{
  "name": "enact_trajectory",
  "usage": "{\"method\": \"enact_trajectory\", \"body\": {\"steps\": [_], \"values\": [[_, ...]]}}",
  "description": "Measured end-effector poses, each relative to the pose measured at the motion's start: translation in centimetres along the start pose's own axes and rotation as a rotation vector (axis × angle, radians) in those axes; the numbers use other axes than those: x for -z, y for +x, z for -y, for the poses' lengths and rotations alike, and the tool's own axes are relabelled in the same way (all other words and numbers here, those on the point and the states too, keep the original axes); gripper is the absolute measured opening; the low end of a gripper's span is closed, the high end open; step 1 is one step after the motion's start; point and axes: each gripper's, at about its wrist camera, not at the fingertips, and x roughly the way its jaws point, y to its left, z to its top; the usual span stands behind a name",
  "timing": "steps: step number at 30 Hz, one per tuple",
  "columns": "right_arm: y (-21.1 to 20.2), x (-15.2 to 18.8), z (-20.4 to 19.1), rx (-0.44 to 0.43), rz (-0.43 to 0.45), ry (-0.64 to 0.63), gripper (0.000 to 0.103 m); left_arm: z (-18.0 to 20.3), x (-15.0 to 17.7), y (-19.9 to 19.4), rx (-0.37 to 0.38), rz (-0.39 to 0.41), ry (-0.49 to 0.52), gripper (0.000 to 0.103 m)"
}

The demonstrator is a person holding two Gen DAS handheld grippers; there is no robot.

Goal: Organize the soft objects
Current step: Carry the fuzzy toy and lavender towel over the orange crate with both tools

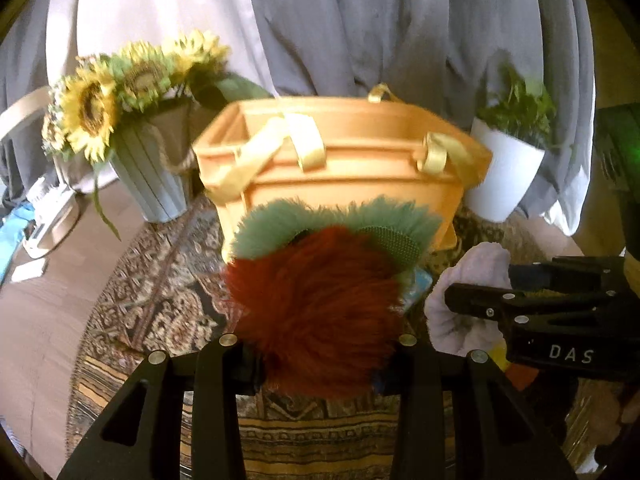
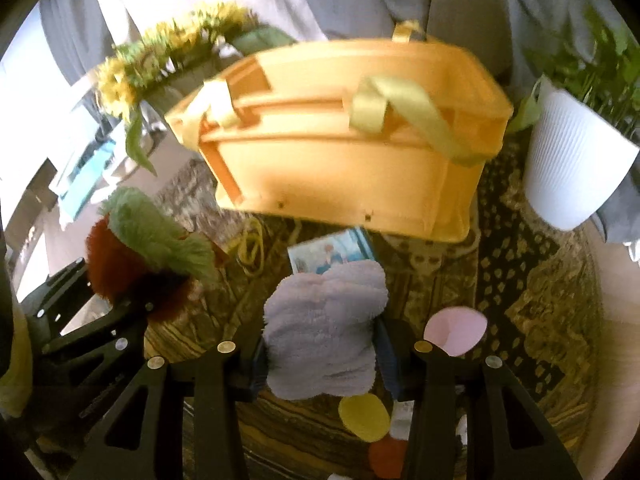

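Two plush toys are up off the rug (image 2: 520,280) at once, one in each gripper, which makes sense if both are bound for the orange basket (image 1: 340,160) standing just ahead of them. The left gripper (image 1: 320,344) has its jaws pinched nearly together on a shaggy red-and-green plush (image 1: 316,300), gripped low in the rust-red fur so the green fringe and its mesh patch stick up toward the basket wall. The right gripper (image 2: 320,352) is clamped, jaws partway apart, on a pale lavender plush (image 2: 324,332), lumpy and fleecy, squeezed at its middle. Both toys hang clear of the rug, near the basket's front side but below its open rim, so I'd judge they need carrying higher before release. The basket's yellow ribbon handles (image 2: 400,116) flop over the near rim and could snag fur. A sunflower vase (image 1: 148,176) and a white potted plant (image 1: 504,168) flank the basket.
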Motion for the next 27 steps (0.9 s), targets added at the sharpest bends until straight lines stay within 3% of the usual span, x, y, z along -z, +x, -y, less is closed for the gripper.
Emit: {"method": "enact_trajectory", "body": {"steps": [10,27], "values": [[-3.5,-1.9,-0.8,-0.013,0.114,-0.004,0.046,0.2,-2.3,-2.9,-0.011,0.069,-0.016,0.038],[-8.7,-6.3,-1.4,0.01,0.329,-0.025,0.046,0.0,-8.0,-6.0,-0.056,0.274,0.024,0.038]]}}
